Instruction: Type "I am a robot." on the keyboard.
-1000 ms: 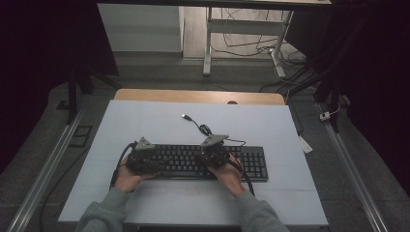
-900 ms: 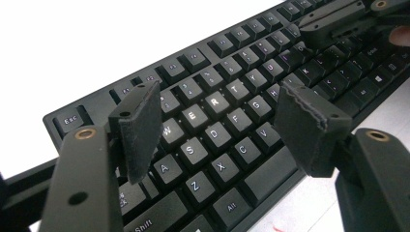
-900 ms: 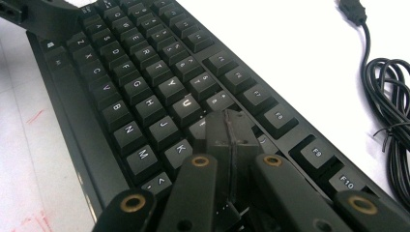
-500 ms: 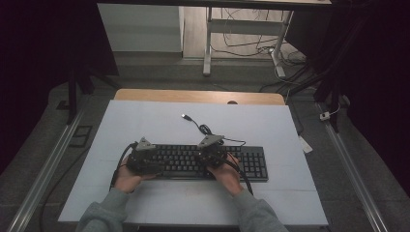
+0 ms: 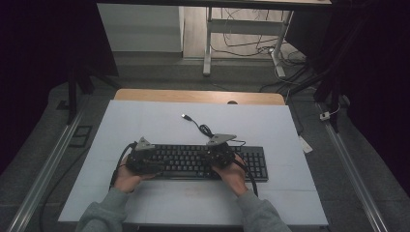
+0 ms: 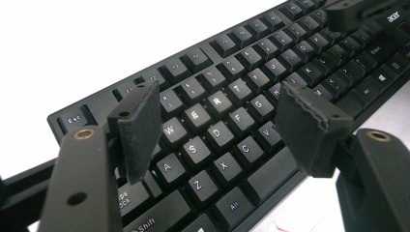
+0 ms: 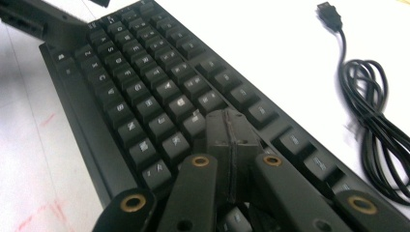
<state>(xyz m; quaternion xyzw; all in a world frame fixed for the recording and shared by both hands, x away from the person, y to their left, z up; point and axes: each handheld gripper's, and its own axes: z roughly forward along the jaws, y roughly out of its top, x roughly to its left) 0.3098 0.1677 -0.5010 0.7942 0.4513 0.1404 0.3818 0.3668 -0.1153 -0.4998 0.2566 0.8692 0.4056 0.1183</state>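
At the near edge of the white table [image 5: 145, 203] a person's grey sleeves come in, each hand holding a gripper over a black keyboard [image 5: 203, 162] that lies flat across the middle of the table, its long side running left to right.

The left gripper [image 6: 217, 125] hovers over the keyboard's left end with its jaws spread wide apart and nothing between the pads; the letter keys show through the gap, and whether the tips touch the keys I cannot tell. In the high view it sits at the left end of the board [image 5: 142, 159].

The right gripper [image 7: 232, 130] has its jaws pressed together, pad against pad, holding nothing, with the closed tip down at the keys right of the keyboard's middle; in the high view it is there [image 5: 217, 153].

Just beyond the keyboard, its black cable [image 5: 205, 129] lies in a loose coil on the table, and the plug [image 5: 185, 116] rests farther back. Past the white top, a strip of wooden edge [image 5: 198, 96] shows.
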